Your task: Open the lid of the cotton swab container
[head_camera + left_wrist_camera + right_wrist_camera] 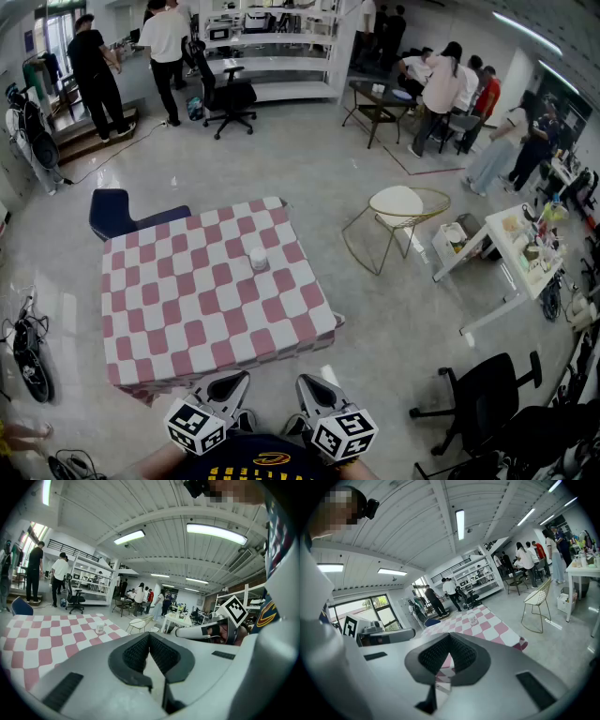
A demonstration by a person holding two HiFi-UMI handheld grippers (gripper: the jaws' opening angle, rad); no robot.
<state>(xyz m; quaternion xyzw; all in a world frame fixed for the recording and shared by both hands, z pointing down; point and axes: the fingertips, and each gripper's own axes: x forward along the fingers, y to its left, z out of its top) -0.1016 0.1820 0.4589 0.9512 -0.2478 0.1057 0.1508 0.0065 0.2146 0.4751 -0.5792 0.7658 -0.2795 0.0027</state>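
Cotton swab container [259, 259]: stood upright on the surface, toward 1 o'clock of its centre.
Surface [178, 319]: draped with a pink-and-white chequered cloth.
Left tongs [240, 377]: clenched, nothing gripped; held at 6 o'clock of the container, by the near edge, well apart from it.
Right tongs [306, 380]: clenched, nothing gripped; held near the left pair, at its 3 o'clock.
Lid: too small to be made out.
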